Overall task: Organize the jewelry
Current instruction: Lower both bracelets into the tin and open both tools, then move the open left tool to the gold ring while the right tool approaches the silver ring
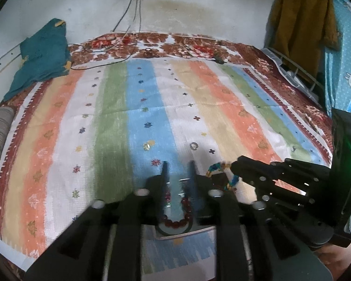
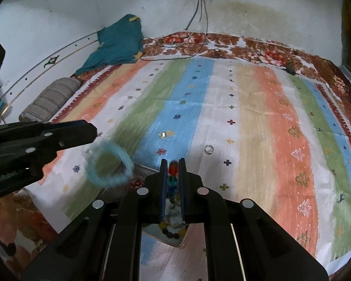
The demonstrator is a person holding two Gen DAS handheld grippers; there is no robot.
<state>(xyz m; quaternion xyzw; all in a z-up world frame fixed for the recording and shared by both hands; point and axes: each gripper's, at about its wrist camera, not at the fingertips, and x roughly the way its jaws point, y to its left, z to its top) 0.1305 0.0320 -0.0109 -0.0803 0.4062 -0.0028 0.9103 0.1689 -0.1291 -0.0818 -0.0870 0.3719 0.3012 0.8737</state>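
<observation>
Pale-blue bangle pinched by left gripper; right gripper, nearly closed, grips multicoloured beaded piece — either could slip onto bedsheet.

Both wrist views look forward, low over the striped bedspread, toward the far wall. Each shows the other gripper at its edge.
</observation>
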